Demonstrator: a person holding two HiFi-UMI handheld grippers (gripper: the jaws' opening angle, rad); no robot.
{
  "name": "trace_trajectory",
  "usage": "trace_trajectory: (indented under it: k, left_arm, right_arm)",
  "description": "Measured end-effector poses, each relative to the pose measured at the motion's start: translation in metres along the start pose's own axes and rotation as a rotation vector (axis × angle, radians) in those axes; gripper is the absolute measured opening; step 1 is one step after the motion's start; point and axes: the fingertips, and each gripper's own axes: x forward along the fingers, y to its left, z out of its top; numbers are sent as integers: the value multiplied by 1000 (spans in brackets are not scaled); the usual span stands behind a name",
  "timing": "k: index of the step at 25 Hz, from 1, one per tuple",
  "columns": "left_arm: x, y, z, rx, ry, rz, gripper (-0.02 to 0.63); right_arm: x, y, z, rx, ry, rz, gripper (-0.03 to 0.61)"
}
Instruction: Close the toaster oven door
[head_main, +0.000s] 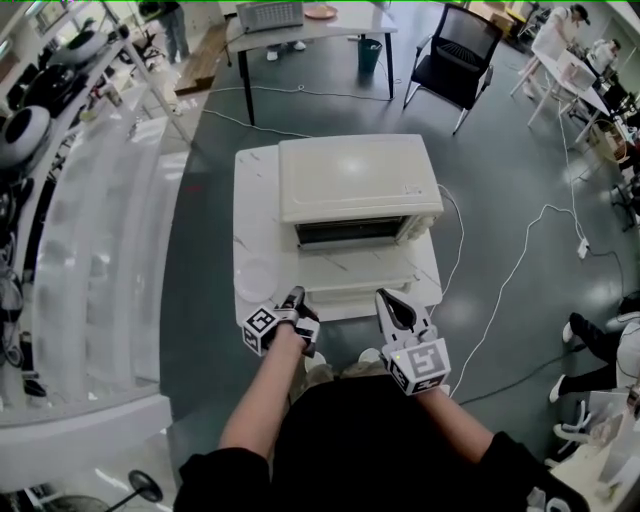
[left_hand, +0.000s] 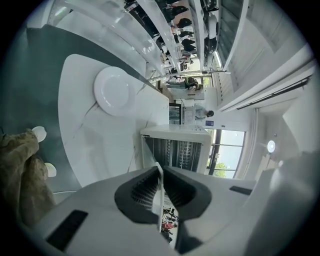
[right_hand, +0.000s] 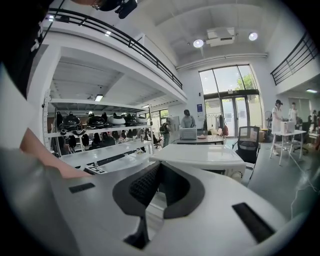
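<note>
A cream toaster oven (head_main: 360, 180) stands on a white table (head_main: 255, 200). Its door (head_main: 360, 268) hangs open, folded down towards me. My left gripper (head_main: 294, 298) is at the door's near left corner. In the left gripper view its jaws (left_hand: 160, 175) are shut on the thin edge of the door (left_hand: 150, 155), and the oven's open cavity (left_hand: 180, 150) lies beyond. My right gripper (head_main: 385, 298) sits at the door's near right edge. In the right gripper view its fingertips (right_hand: 157, 167) meet, and the oven's top (right_hand: 200, 152) shows behind them.
A white plate (head_main: 258, 278) lies on the table left of the oven. White shelving (head_main: 90, 200) runs along the left. A black chair (head_main: 460, 50) and another table (head_main: 310, 25) stand behind. A white cable (head_main: 520, 270) trails over the floor at the right.
</note>
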Motion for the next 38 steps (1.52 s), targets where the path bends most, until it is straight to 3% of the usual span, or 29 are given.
trace_trajectory:
  k: [20,38]
  left_arm:
    - [24,-48,14,-108,15,-106,61]
    - [38,-75,21,-109,21,-90,67]
  right_arm:
    - [17,-5,11,-7,-25,5,20]
    - [26,-13,33,-36,-74,-8,20]
